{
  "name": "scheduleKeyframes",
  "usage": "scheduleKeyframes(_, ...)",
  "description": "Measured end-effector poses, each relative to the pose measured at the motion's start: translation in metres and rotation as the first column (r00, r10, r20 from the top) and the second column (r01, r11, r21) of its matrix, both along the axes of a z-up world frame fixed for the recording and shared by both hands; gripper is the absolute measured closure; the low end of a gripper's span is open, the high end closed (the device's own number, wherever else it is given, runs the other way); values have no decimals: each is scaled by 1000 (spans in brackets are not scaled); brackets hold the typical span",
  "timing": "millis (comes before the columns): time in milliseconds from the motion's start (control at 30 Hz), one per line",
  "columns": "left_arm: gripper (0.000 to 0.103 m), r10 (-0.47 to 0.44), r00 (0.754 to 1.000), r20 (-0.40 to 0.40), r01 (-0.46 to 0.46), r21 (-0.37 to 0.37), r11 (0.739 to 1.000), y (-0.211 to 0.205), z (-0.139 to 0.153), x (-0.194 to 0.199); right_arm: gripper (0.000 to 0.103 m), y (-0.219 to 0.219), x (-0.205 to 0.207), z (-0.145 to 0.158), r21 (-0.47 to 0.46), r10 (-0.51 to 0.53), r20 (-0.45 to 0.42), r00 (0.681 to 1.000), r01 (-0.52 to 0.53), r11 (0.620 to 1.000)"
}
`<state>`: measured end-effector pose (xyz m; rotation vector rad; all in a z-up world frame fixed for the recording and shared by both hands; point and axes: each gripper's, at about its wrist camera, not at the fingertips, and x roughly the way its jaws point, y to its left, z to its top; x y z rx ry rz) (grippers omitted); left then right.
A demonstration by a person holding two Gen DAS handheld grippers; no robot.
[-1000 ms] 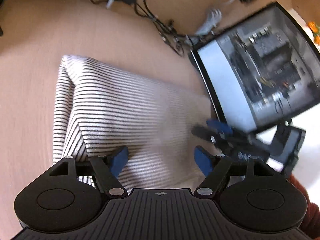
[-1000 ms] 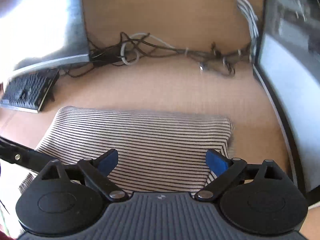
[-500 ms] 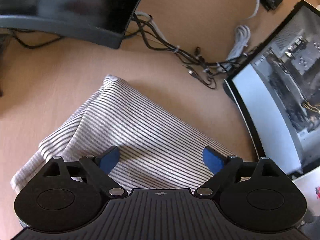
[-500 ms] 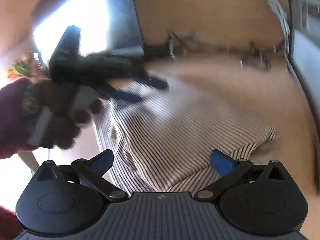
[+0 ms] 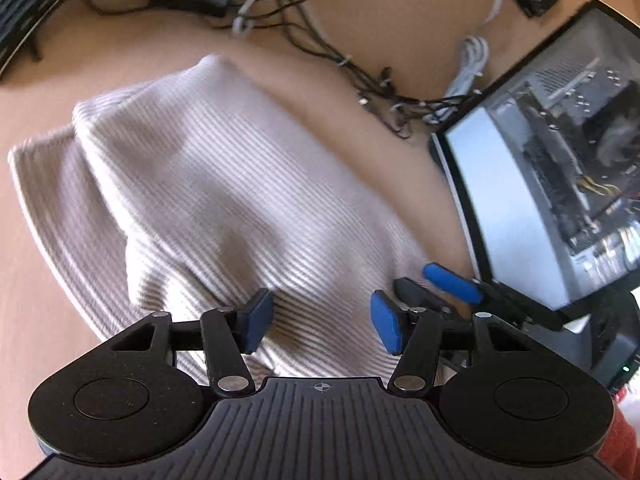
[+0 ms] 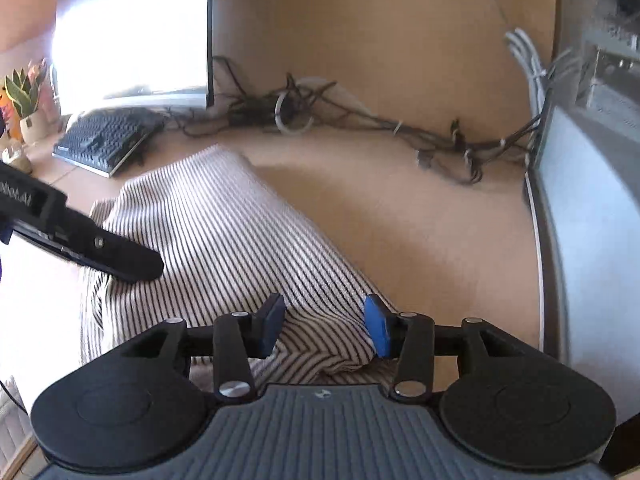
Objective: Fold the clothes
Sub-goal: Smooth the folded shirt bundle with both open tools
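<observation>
Shirt (image 6: 224, 240) is lying folded on surface (image 6: 420, 232), bunching between right gripper (image 6: 325, 326) jaws, both grippers' jaws gaping; left gripper (image 5: 320, 322) is hovering above it.

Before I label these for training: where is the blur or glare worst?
Left wrist view: motion blur smears the striped garment until its stripes nearly vanish. Right wrist view: stripes sharp, but the monitor is blown out white by glare, and the PC case edge is smeared.

Both wrist views look down close over the striped garment (image 5: 224, 200), sharing the cable tangle (image 6: 360, 120).
</observation>
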<state>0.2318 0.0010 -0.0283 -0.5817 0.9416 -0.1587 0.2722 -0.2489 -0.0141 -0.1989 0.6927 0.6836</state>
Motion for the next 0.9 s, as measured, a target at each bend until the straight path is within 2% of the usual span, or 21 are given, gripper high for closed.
scheduleKeyframes(100,48,21,1000,3,-21,-5,1000,5,-4,4,56,-4,-7,-3,27,2,-7,1000,-2,1000)
scheduleKeyframes(233,48,21,999,37,-22,32,999,8,-8,20,49,-10,-26,-3,54,15,-27,1000,-13,998)
scheduleKeyframes(333,48,-5,997,76,-2,87,996,8,-11,32,38,-9,-42,-1,76,48,-51,998,-44,996)
scheduleKeyframes(400,48,-27,995,95,14,140,990,4,-9,36,25,-6,-54,-2,84,98,-63,993,-93,992)
scheduleKeyframes(500,43,-17,996,85,2,174,985,0,-1,35,20,1,-69,0,55,153,-25,988,-152,987)
scheduleKeyframes(600,35,-16,996,92,-4,220,975,-2,12,21,19,-5,-72,8,57,162,11,987,-163,985)
scheduleKeyframes(700,34,-26,995,93,1,264,965,-1,22,1,19,-20,-64,18,81,113,36,993,-116,990)
scheduleKeyframes(767,35,-25,996,87,1,263,965,-2,24,-16,21,-26,-58,22,89,87,54,995,-91,992)
scheduleKeyframes(833,34,-29,996,79,10,229,973,-8,23,-29,22,-29,-52,24,93,75,58,996,-80,992)
scheduleKeyframes(900,33,-56,996,63,40,232,972,-19,15,-39,22,-25,-50,16,62,86,35,996,-89,994)
